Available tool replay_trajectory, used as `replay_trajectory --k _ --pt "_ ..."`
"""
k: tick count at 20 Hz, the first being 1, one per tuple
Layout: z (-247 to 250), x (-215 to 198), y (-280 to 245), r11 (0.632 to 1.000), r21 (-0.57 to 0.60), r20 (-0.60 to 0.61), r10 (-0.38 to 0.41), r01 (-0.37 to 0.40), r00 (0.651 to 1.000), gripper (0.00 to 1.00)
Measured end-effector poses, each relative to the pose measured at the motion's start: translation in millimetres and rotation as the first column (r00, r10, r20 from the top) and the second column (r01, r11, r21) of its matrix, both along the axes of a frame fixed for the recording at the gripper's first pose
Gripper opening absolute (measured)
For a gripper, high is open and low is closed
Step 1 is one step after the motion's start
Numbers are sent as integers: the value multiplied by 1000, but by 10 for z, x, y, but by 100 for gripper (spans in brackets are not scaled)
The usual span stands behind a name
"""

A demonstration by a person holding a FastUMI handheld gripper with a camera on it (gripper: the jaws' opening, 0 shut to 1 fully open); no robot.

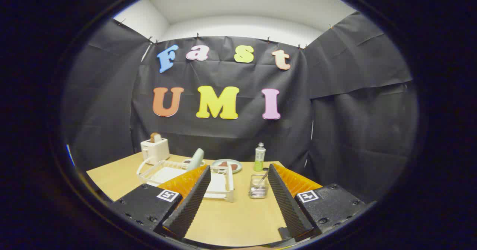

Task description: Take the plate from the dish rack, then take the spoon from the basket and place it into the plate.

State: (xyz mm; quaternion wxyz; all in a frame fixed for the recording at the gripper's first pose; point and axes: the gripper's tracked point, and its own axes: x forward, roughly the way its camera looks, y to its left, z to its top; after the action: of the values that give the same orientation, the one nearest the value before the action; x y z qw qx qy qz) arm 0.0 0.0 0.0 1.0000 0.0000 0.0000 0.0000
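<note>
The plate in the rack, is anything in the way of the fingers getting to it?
Nothing visible blocks it. The gripper is open, its fingers spread over bare table. The pale green plate stands upright in the white dish rack just ahead, its top edge free.

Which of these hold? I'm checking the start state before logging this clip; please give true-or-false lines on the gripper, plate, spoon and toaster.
1. The gripper is open, holding nothing. True.
2. The plate lies flat on the table. False: it stands upright in the dish rack.
3. The spoon sits in the basket. True.
4. The toaster is empty. False: bread sticks out of it.
</note>
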Motion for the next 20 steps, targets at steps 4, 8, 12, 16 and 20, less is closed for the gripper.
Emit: replay_trajectory --k 4,8,12,16,20 --pt "-33 -185 212 999 10 28 -41 41 999 98" --pt "-77 -261 437 998 61 -14 -1 2 1000 98" --pt "-53 -296 401 999 42 -9 -1 1 1000 97" --pt "-87 -305 303 998 65 -16 0 1 1000 97" --pt "-172 -260 322 998 58 -41 35 -33 999 97"
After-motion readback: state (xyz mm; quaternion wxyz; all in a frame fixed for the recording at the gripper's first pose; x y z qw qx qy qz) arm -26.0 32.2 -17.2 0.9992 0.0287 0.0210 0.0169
